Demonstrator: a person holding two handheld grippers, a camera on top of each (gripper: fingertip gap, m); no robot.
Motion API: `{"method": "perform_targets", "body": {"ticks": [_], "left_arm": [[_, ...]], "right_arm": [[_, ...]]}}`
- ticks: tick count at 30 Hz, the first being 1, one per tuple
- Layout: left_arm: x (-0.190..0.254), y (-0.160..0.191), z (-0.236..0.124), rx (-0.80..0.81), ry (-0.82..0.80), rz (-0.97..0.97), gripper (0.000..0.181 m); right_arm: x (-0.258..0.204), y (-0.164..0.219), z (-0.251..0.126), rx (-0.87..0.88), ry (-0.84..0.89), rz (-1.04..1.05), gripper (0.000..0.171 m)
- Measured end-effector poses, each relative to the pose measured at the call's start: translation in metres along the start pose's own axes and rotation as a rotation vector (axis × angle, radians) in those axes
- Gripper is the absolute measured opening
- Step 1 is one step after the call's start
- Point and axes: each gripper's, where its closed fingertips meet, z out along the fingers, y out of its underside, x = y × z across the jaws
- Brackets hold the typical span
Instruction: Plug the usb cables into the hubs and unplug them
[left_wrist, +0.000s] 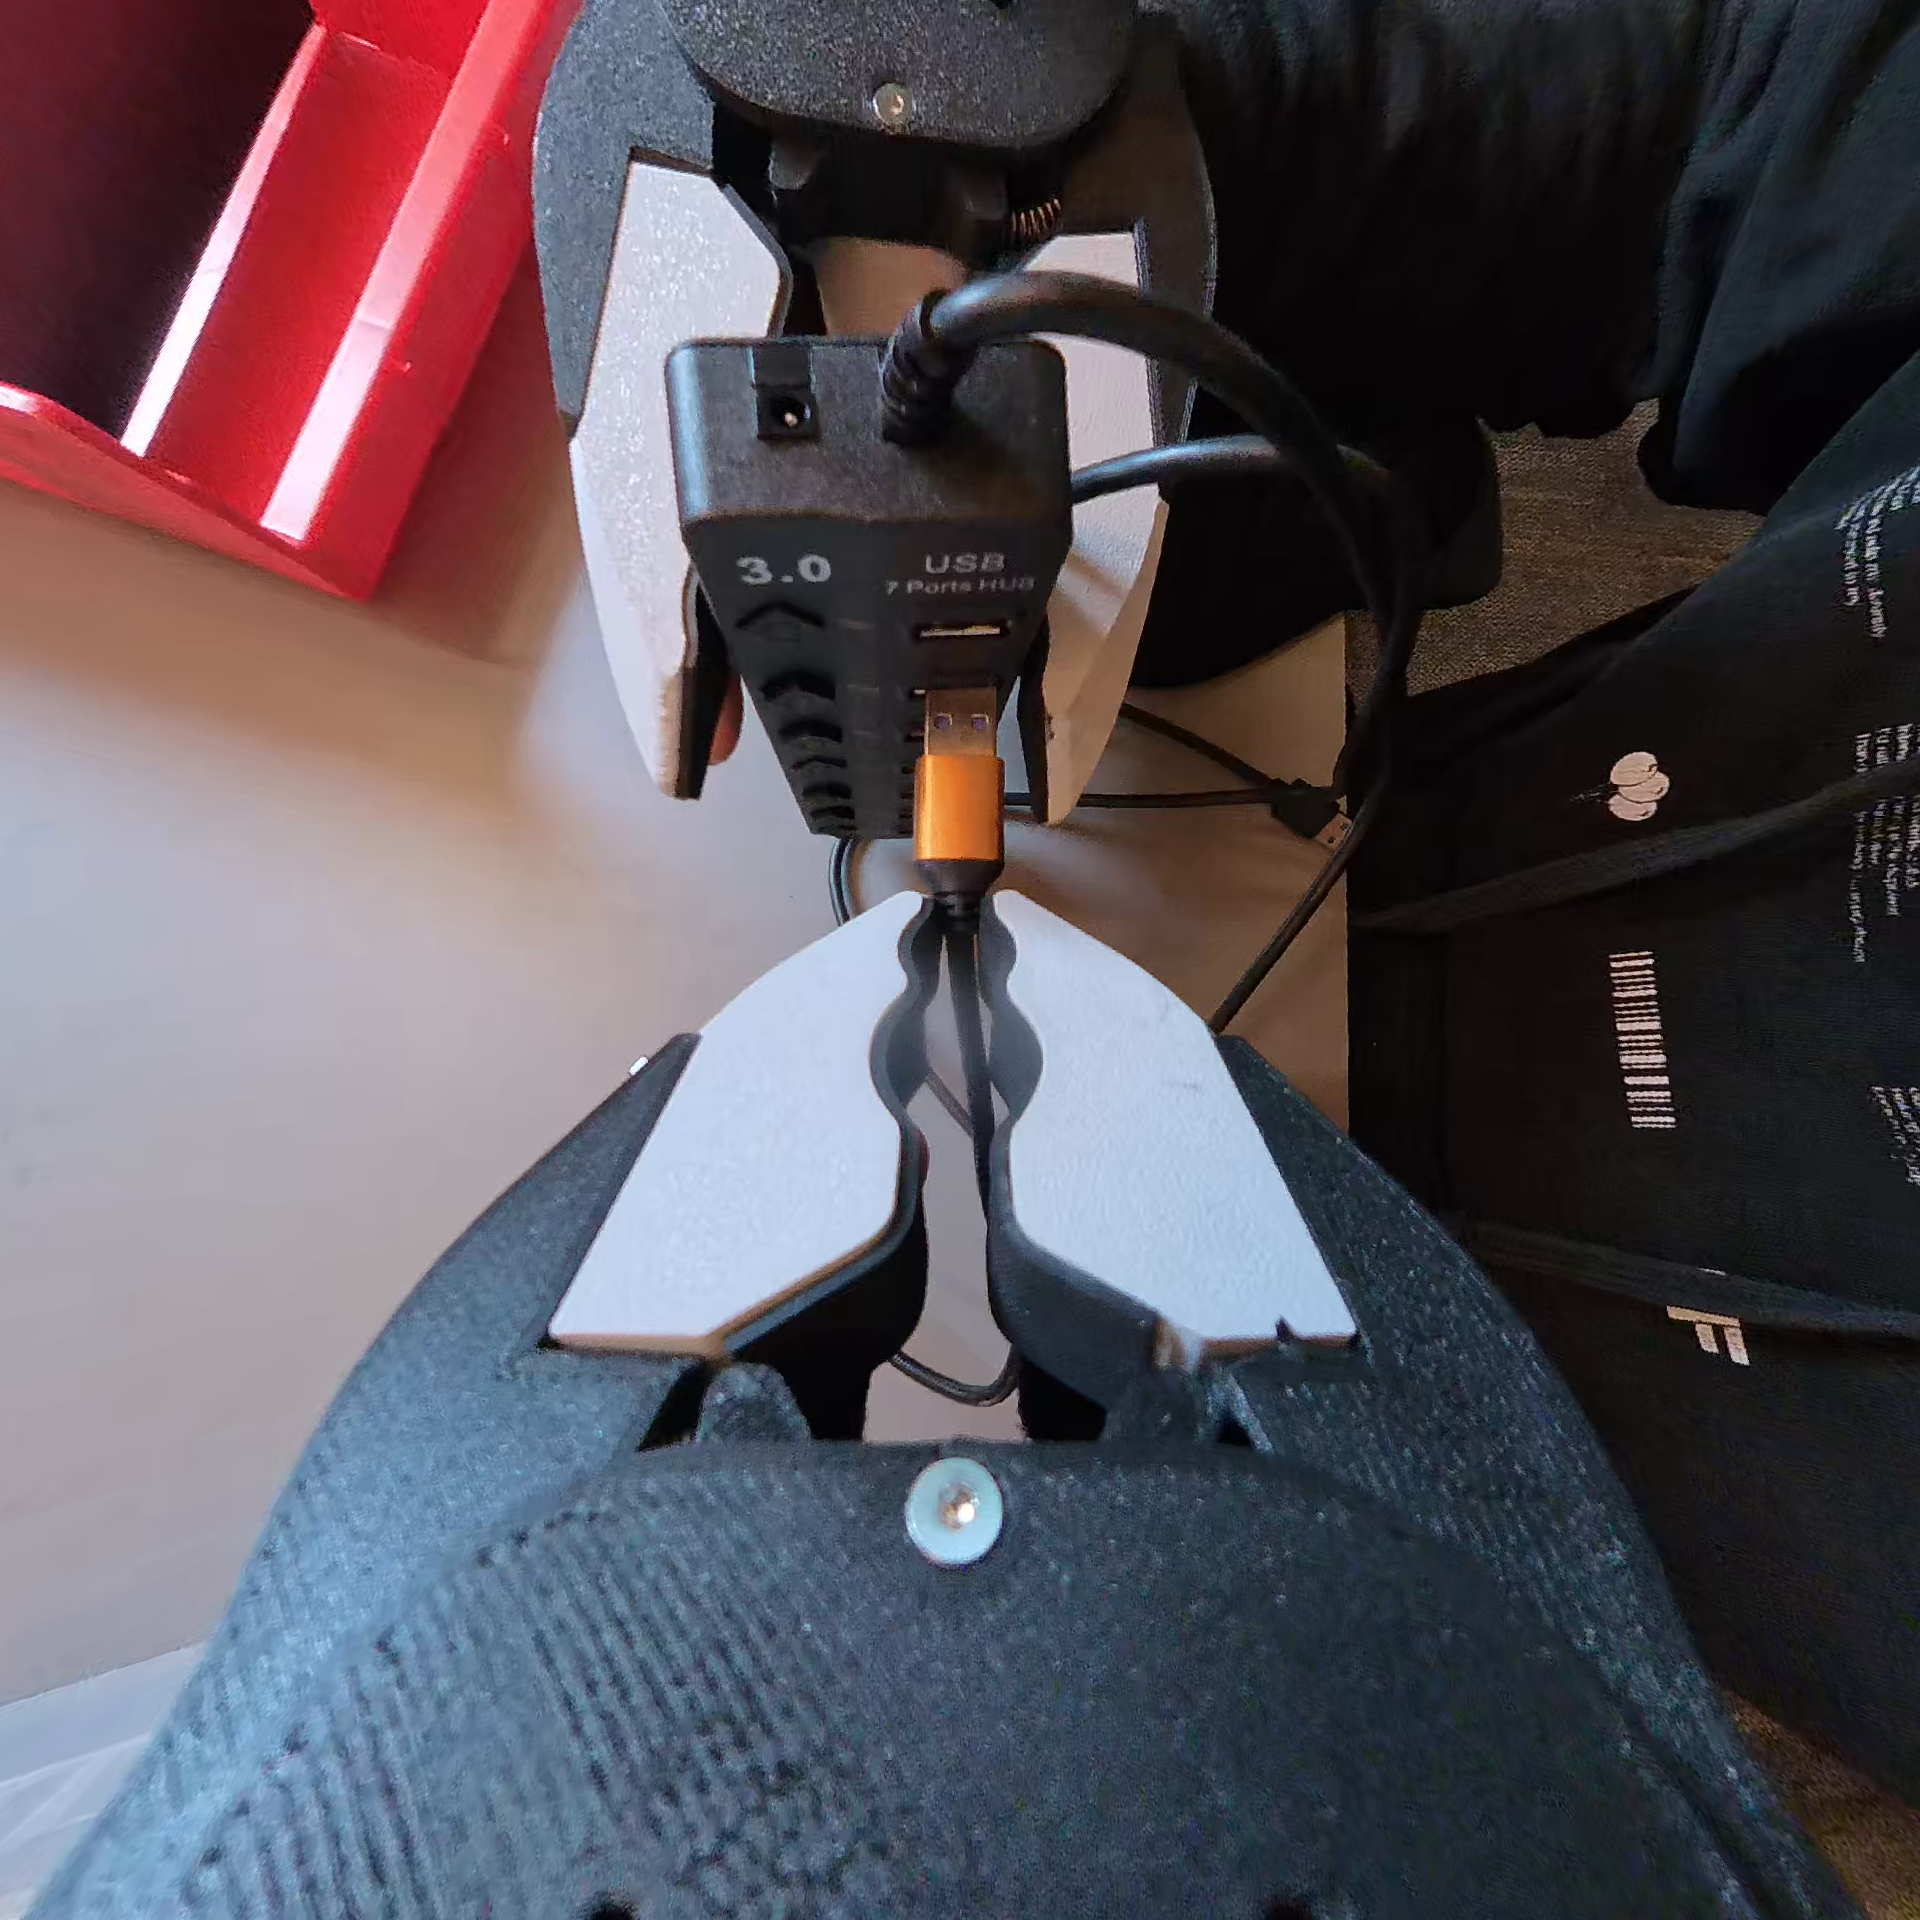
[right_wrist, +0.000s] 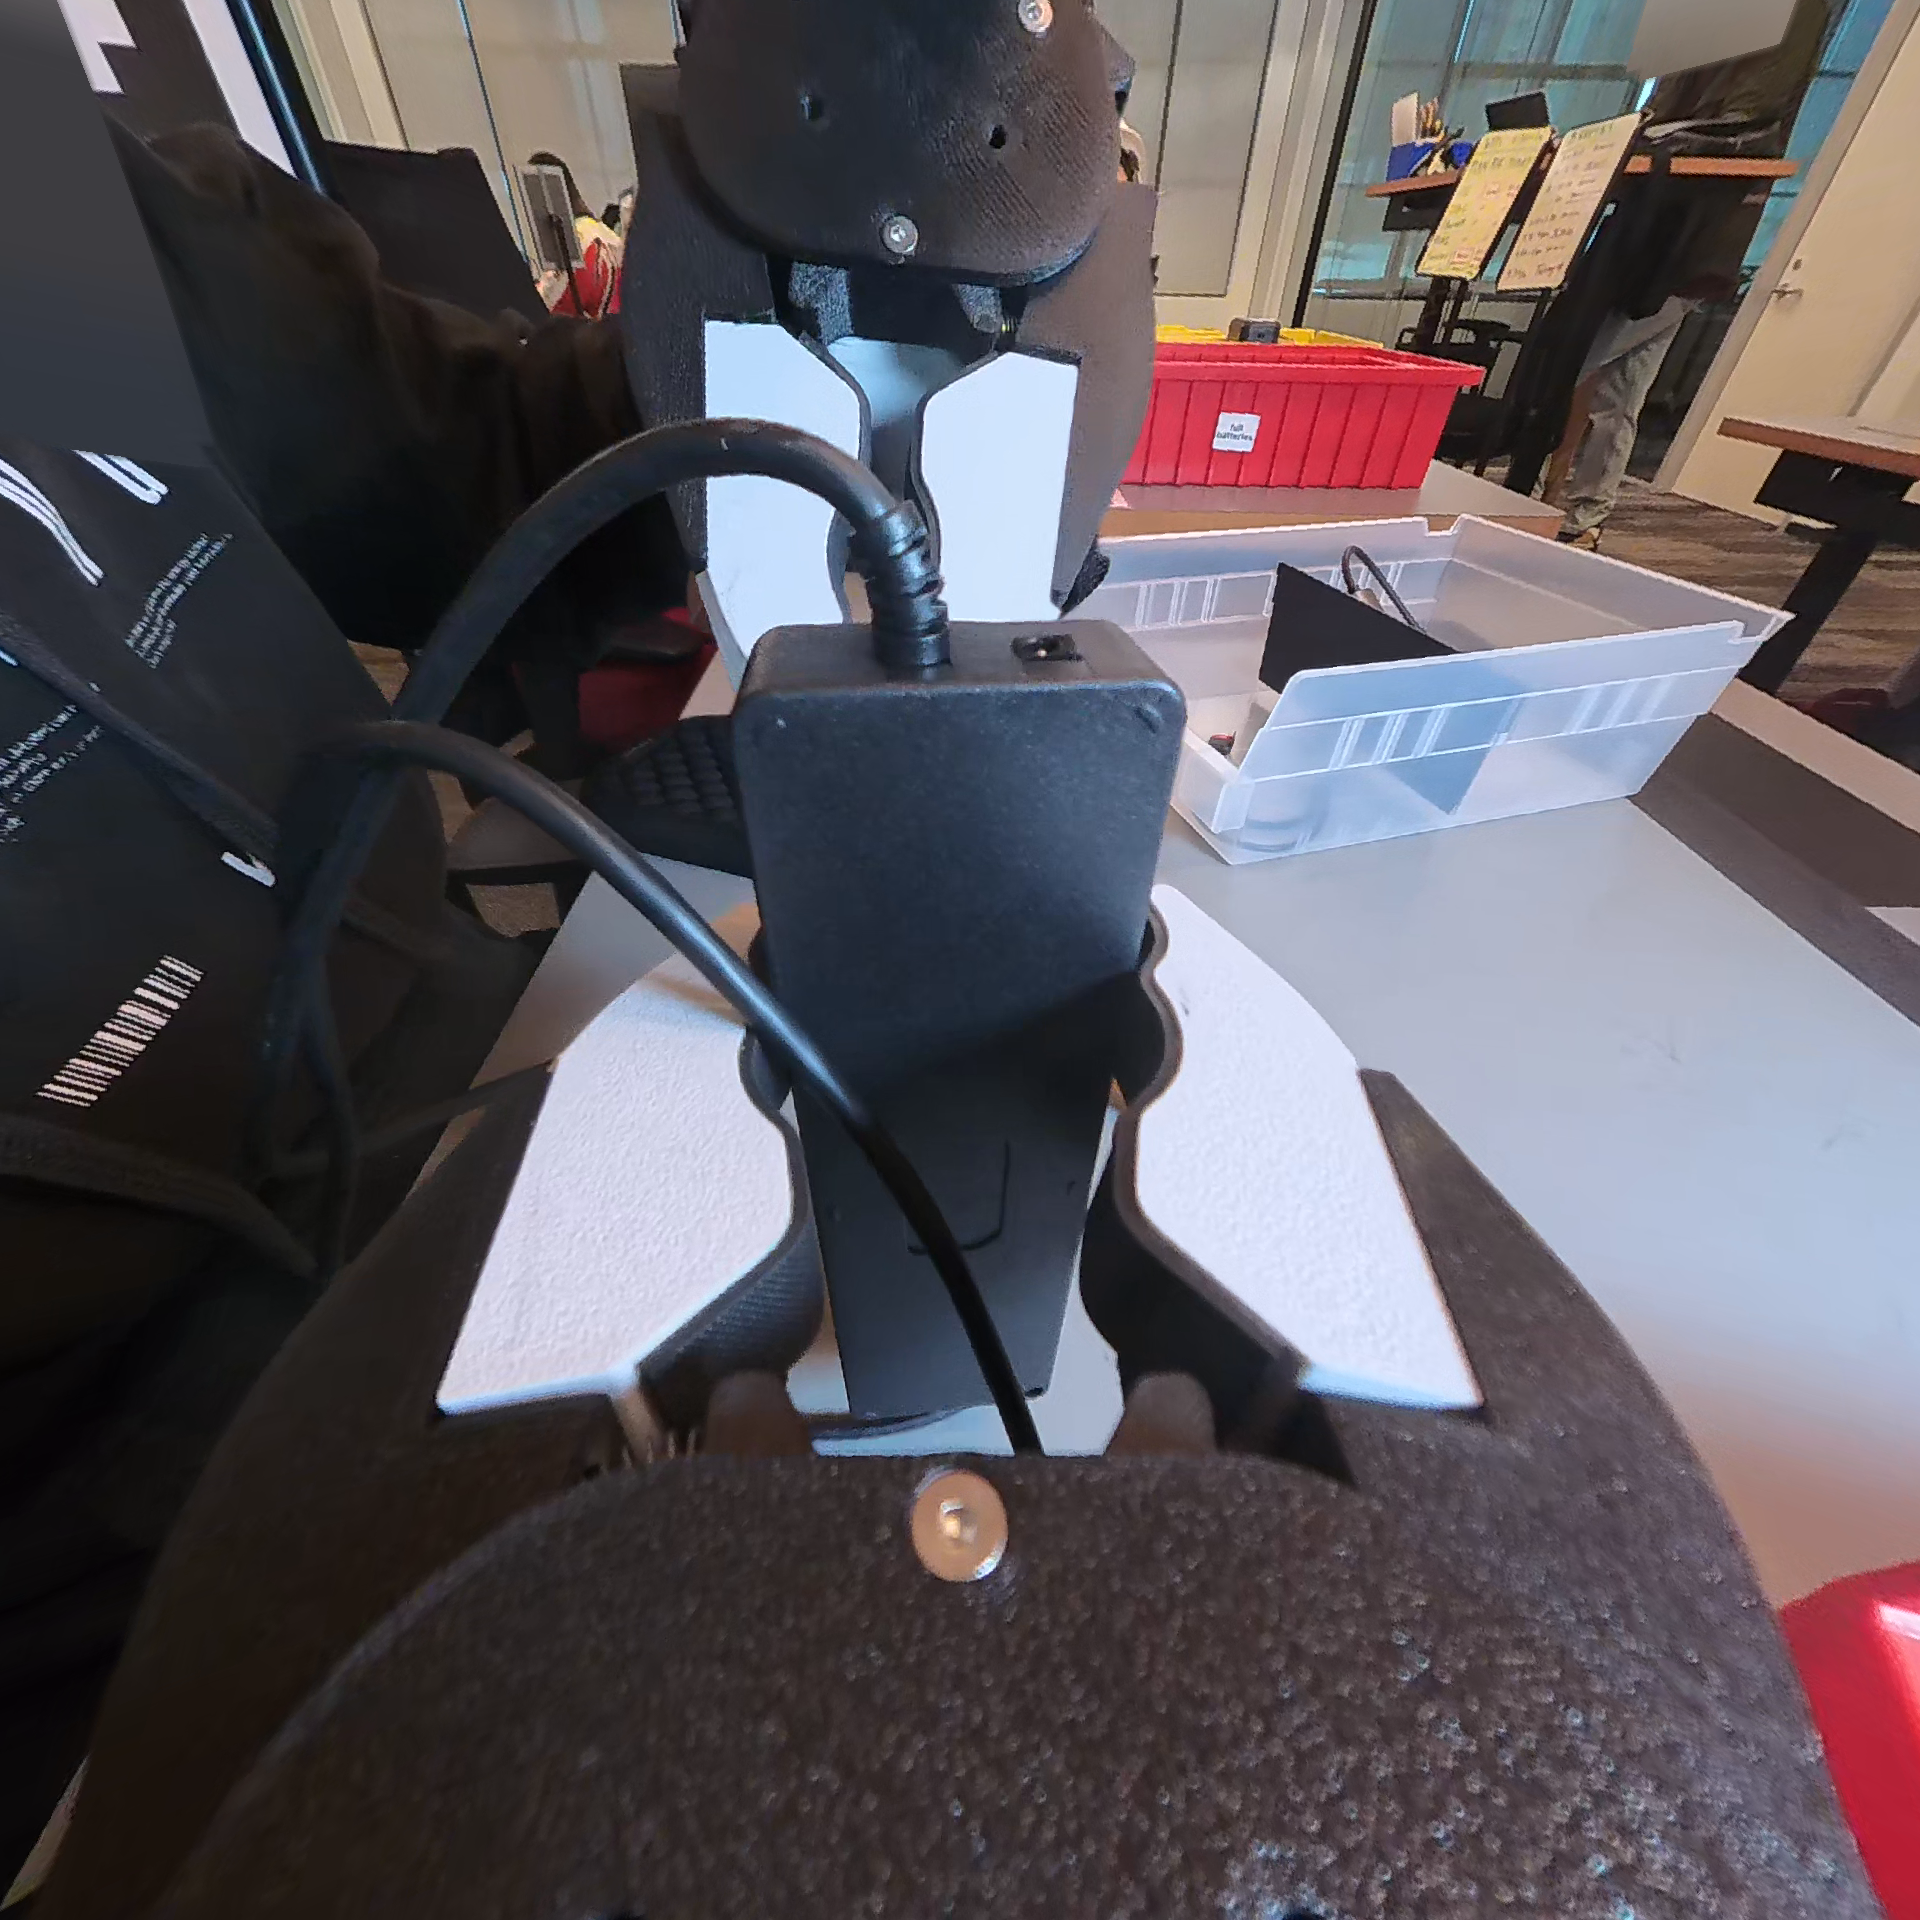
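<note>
A black USB hub (left_wrist: 862, 499) is held upright in the air. My right gripper (right_wrist: 961, 966) is shut on its lower half; its fingers (left_wrist: 696, 727) flank the hub in the left wrist view. The right wrist view shows the hub's plain back (right_wrist: 961, 810). My left gripper (left_wrist: 951, 914) is shut on a thin black cable just behind its orange USB plug (left_wrist: 958, 805). The plug's metal end sits at the mouth of the second port, most of it still showing. The hub's own thick cable (right_wrist: 582, 488) loops off to the left. The left gripper (right_wrist: 909, 520) shows beyond the hub.
A red bin (left_wrist: 260, 260) stands at the upper left on the pale table (right_wrist: 1455, 1039). A clear plastic bin (right_wrist: 1455, 707) and another red bin (right_wrist: 1299, 416) lie farther off. A person in black clothing (left_wrist: 1662, 935) is close by, with loose black cables in front of them. My two grippers' fingertips are within a few centimetres of each other.
</note>
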Motion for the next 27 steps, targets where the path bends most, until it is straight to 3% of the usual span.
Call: {"method": "perform_targets", "body": {"ticks": [8, 15, 23, 27], "left_arm": [[-0.003, -0.002, 0.001, 0.031, -0.008, -0.046, 0.007], [0.01, 0.006, 0.006, 0.021, 0.085, -0.053, 0.007], [0.008, 0.02, 0.011, -0.109, 0.035, -0.017, 0.007], [0.01, 0.016, 0.008, -0.096, 0.043, 0.011, 0.007]], "right_arm": [[0.003, 0.0, -0.001, -0.008, 0.032, -0.009, 0.061], [-0.002, 0.006, 0.004, -0.073, 0.021, -0.031, 0.061], [-0.006, 0.018, 0.009, -0.161, 0.01, -0.062, 0.06], [-0.007, 0.02, 0.007, -0.171, 0.002, -0.058, 0.06]]}}
